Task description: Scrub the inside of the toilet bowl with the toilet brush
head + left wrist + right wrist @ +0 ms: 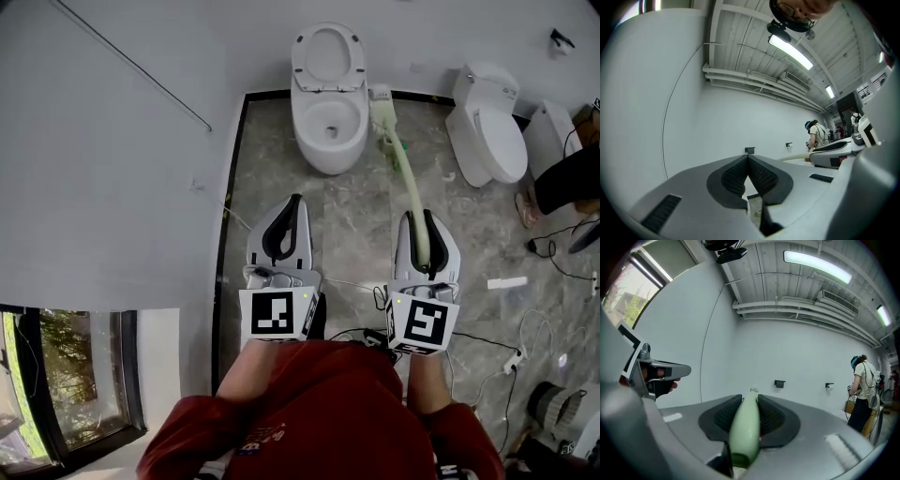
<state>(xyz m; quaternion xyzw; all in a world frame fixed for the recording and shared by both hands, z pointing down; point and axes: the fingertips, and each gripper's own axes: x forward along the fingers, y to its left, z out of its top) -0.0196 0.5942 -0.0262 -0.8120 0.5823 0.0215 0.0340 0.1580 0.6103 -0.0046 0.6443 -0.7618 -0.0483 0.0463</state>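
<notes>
Right tool (422,220): the jaws are closed on the pale green handle of the toilet brush (405,173), and the handle's end lies between them.
Toilet brush: it reaches forward from the right tool; its head is just beside the right side of the toilet bowl (302,127), outside the bowl.
Left tool (295,202): the jaws meet at the tips with nothing between them; it is over the floor (356,220), in front of the bowl.
Toilet bowl: the lid (326,54) is raised, and the bowl is ahead of both tools.
</notes>
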